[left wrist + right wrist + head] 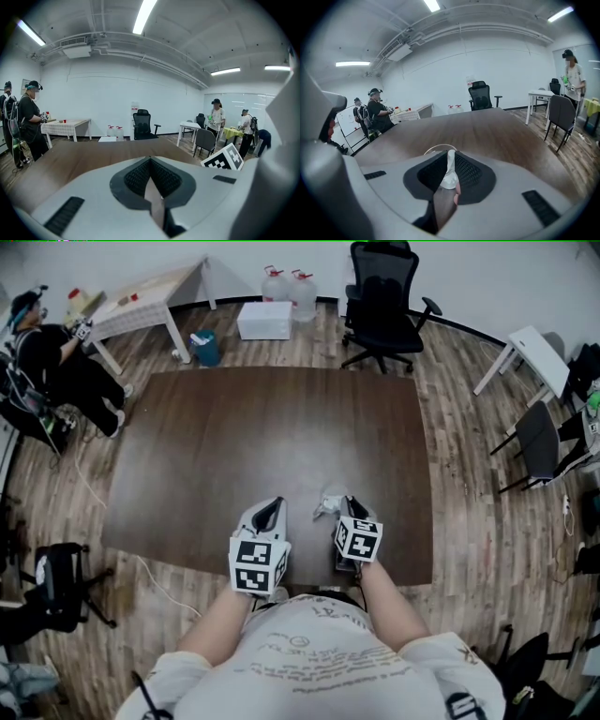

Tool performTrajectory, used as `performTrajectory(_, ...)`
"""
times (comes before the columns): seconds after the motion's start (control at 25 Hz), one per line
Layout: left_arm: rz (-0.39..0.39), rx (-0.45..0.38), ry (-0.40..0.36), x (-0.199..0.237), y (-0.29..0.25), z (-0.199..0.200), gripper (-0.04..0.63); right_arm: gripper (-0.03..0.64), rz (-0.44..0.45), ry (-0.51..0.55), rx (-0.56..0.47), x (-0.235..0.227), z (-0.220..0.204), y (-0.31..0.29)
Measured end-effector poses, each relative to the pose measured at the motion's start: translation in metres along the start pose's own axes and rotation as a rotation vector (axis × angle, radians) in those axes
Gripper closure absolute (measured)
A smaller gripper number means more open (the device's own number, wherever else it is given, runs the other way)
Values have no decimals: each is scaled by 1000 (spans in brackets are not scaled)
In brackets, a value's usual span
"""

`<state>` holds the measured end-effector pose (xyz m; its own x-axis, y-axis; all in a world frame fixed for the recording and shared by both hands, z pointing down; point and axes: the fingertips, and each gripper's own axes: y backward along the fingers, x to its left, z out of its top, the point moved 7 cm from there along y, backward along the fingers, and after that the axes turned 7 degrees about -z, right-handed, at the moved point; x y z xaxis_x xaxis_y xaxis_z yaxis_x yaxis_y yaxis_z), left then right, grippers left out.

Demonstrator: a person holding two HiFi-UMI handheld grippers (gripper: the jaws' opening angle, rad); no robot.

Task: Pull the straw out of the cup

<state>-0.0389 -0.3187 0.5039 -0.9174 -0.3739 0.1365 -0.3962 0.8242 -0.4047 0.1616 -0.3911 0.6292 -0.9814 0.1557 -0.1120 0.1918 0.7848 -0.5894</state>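
The left gripper (150, 164) has its jaws together on nothing, near the clear cup (327, 506) by the near edge of the table (281, 427) — it would do well to steady that cup. The right gripper (449, 161) is clamped on the white straw (449, 171) — best drawn straight up, with an even grip.

Right tongs (450, 158): jaws pressed against both sides of a white straw (450, 169), which stands upright between them. Cup (434, 148): only a clear rim shows, just beyond the tips. Brown counter (497, 133) underneath. Black office chair (480, 96) at far wall.
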Motion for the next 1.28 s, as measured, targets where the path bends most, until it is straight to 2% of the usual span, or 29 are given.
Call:
performTrajectory(0.2, -18, -3, 2, 1, -2, -4, 588, 554, 45, -1, -41, 13, 8, 17)
performTrajectory(0.56, -47, -50, -11, -2, -8, 9, 588, 554, 98, 7, -166, 17, 47, 71)
performTrajectory(0.84, -119, -62, -39, -16, -19, 17, 588, 558, 40, -12, -281, 9, 77, 122)
performTrajectory(1.04, -175, -64, -67, -33, -22, 22, 588, 561, -6, 23, -394, 8, 84, 157)
performTrajectory(1.28, -227, -68, -82, -51, -27, 22, 588, 566, -8, 34, -417, 2, 74, 173)
